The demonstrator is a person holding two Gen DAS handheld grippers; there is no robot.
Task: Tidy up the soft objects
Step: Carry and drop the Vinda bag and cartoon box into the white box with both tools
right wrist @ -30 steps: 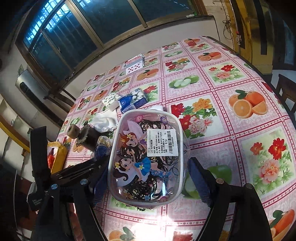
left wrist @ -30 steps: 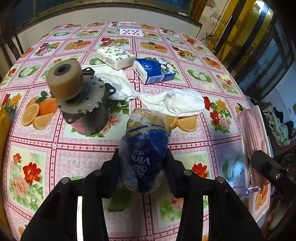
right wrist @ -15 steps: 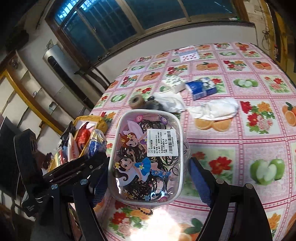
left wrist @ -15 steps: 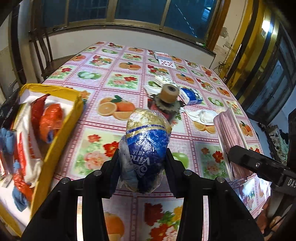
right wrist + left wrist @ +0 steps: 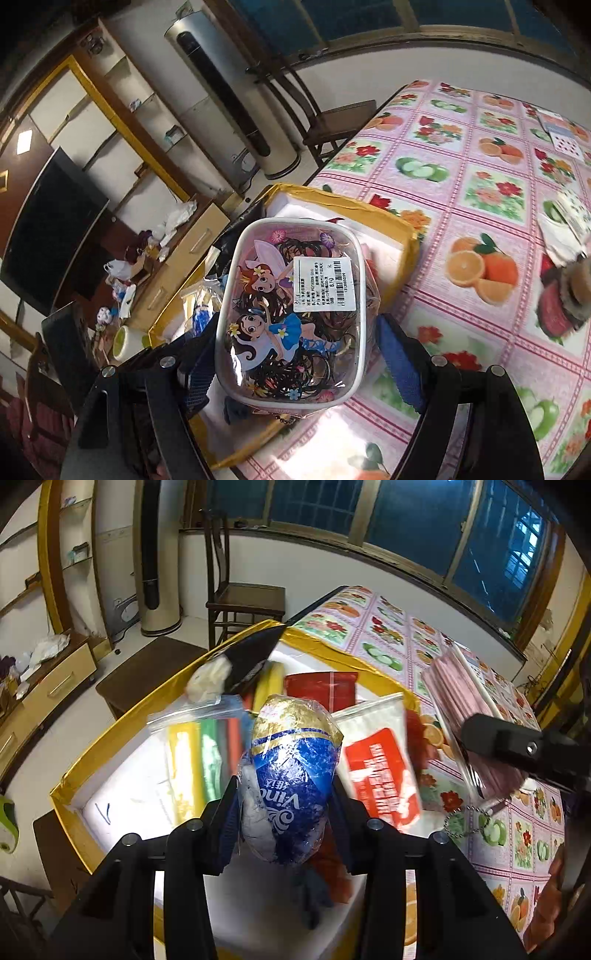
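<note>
Tissue pack (image 5: 291, 775): blue-and-gold wrapped, clamped between the fingers of the left tool (image 5: 284, 812); now held over the yellow-rimmed box (image 5: 110, 734), directly ahead of and below the tool.
Change: one second ago the desk (image 5: 480, 229) lay under both tools; the box now fills both views.
Hair-tie pouch (image 5: 291, 314): clear, cartoon-printed, gripped by the right tool (image 5: 295, 354), above the box's near corner.
Box contents: red-and-white packet (image 5: 380, 760) right of the left tool; coloured strips bag (image 5: 199, 753) on its left.
Meaning: transport appears complete; release into the box likely remains.

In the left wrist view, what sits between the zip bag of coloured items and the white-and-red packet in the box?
The blue-and-gold tissue pack, clamped in the left gripper, in left wrist view.
</note>
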